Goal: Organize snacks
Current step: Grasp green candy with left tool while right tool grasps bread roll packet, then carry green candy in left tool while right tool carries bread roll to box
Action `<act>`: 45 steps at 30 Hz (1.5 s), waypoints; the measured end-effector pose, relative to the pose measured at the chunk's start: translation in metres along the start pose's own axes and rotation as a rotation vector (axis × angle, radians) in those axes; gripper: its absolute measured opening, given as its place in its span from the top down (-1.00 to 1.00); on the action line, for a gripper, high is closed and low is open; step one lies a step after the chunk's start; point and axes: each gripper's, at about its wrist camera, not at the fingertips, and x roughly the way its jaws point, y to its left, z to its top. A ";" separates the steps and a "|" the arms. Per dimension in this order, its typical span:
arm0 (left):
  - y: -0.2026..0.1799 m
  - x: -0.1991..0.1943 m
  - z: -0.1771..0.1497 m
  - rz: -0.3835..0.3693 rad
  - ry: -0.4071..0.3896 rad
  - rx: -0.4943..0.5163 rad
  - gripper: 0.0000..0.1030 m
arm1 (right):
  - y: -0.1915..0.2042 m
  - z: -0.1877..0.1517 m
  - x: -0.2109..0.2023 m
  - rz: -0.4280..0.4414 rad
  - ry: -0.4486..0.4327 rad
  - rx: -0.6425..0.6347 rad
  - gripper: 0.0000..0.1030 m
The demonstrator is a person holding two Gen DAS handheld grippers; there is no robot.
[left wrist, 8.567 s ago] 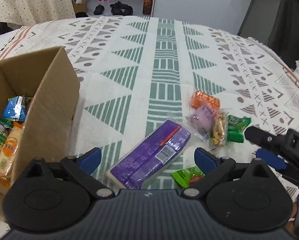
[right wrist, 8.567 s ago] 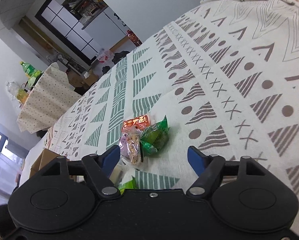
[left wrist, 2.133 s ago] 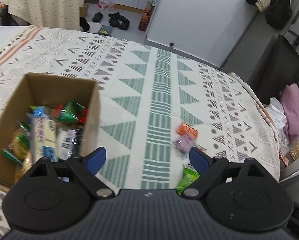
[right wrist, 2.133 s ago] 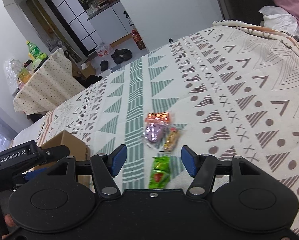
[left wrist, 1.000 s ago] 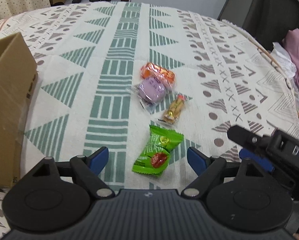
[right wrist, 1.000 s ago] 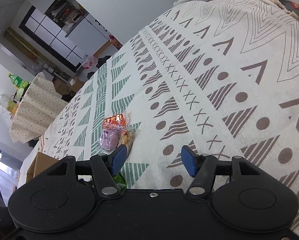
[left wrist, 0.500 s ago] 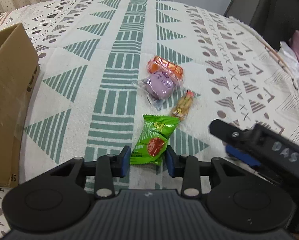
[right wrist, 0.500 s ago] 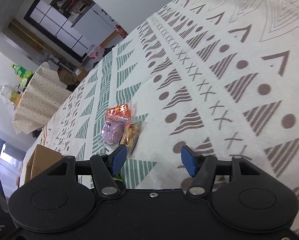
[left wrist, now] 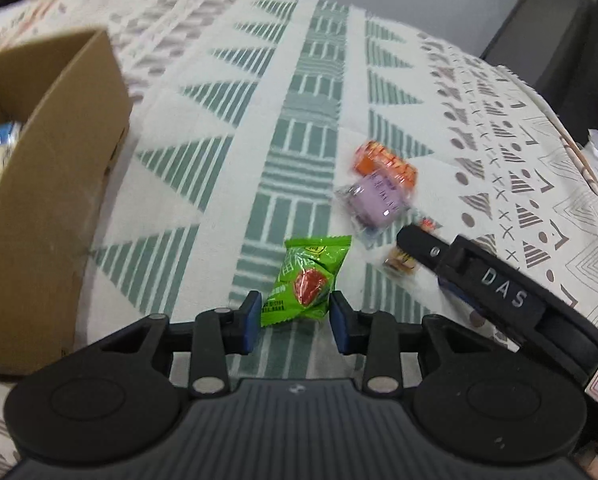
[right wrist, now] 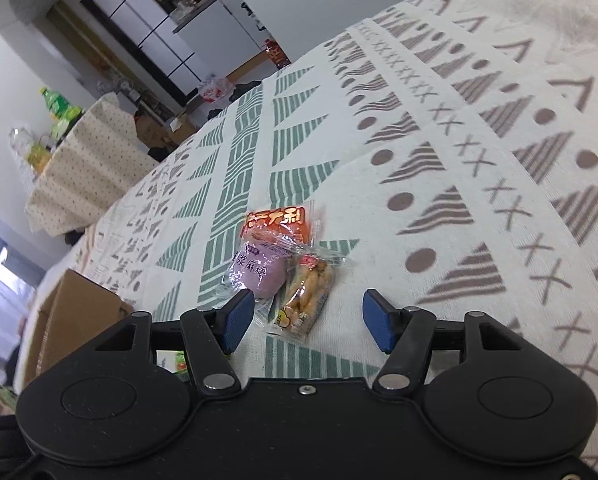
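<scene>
While the left gripper [left wrist: 295,322] has just been closing, its blue fingers [left wrist: 251,322] now pinch the lower end of a green packet [left wrist: 305,282], one pad on each side. This packet lies on the patterned cloth [left wrist: 203,120] of the counter. To its left stands a cardboard box [left wrist: 51,200] with snacks partly visible inside. To its right the right gripper [right wrist: 307,318] reaches in, fingers [right wrist: 237,314] spread partway with nothing pressed between them. A clear packet of brown sticks [right wrist: 305,296] lies between and just ahead of those fingers; whether a pad touches it I cannot tell. Against it lies a purple packet [right wrist: 259,270], and behind that an orange packet [right wrist: 277,222], all three clustered on the cloth.
</scene>
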 end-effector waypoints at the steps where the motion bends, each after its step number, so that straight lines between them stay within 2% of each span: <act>1: 0.003 0.002 0.000 -0.001 0.016 -0.012 0.30 | 0.001 0.001 0.001 -0.006 -0.002 -0.006 -0.17; 4: 0.009 0.006 0.000 0.009 0.038 -0.027 0.30 | 0.006 0.002 0.006 -0.024 -0.005 -0.028 -0.17; 7: 0.011 0.004 0.000 -0.004 0.039 -0.029 0.20 | 0.012 0.002 0.008 -0.047 -0.005 -0.061 -0.17; 10: 0.014 0.004 0.001 -0.019 0.036 -0.050 0.02 | 0.015 0.000 0.007 -0.093 -0.001 -0.103 0.09; 11: 0.014 0.003 0.001 -0.013 0.029 -0.054 -0.06 | 0.014 0.000 0.006 -0.101 0.002 -0.109 0.25; 15: 0.013 0.003 0.002 0.031 -0.004 -0.046 -0.12 | 0.009 0.001 0.002 -0.102 0.031 -0.087 0.61; 21: 0.013 0.004 0.001 0.042 -0.049 -0.043 -0.12 | 0.008 -0.008 -0.012 -0.105 0.066 -0.086 0.62; 28: 0.012 0.007 0.000 0.022 -0.058 -0.050 -0.10 | 0.014 -0.014 -0.021 -0.121 0.088 -0.140 0.55; 31: 0.010 0.008 0.000 0.017 -0.053 -0.038 0.06 | 0.014 -0.013 -0.019 -0.113 0.068 -0.148 0.40; 32: 0.010 0.009 0.000 0.015 -0.051 -0.036 0.23 | 0.015 -0.014 -0.018 -0.118 0.063 -0.159 0.37; 34: 0.011 0.010 0.002 0.022 -0.043 -0.047 0.43 | 0.018 -0.016 -0.017 -0.118 0.055 -0.188 0.30; 35: 0.012 0.009 0.003 0.023 -0.046 -0.053 0.43 | 0.019 -0.016 -0.016 -0.117 0.054 -0.199 0.27; 38: 0.012 0.006 0.004 0.023 -0.048 -0.058 0.45 | 0.019 -0.016 -0.013 -0.124 0.061 -0.218 0.31; 39: 0.011 0.004 0.005 0.025 -0.051 -0.055 0.45 | 0.018 -0.015 -0.014 -0.133 0.061 -0.212 0.46; 41: 0.010 -0.003 0.006 0.028 -0.063 -0.047 0.45 | 0.016 -0.014 -0.015 -0.151 0.072 -0.214 0.61; 45: 0.010 -0.020 0.007 0.004 -0.088 -0.043 0.45 | 0.015 -0.011 -0.025 -0.148 0.076 -0.180 0.62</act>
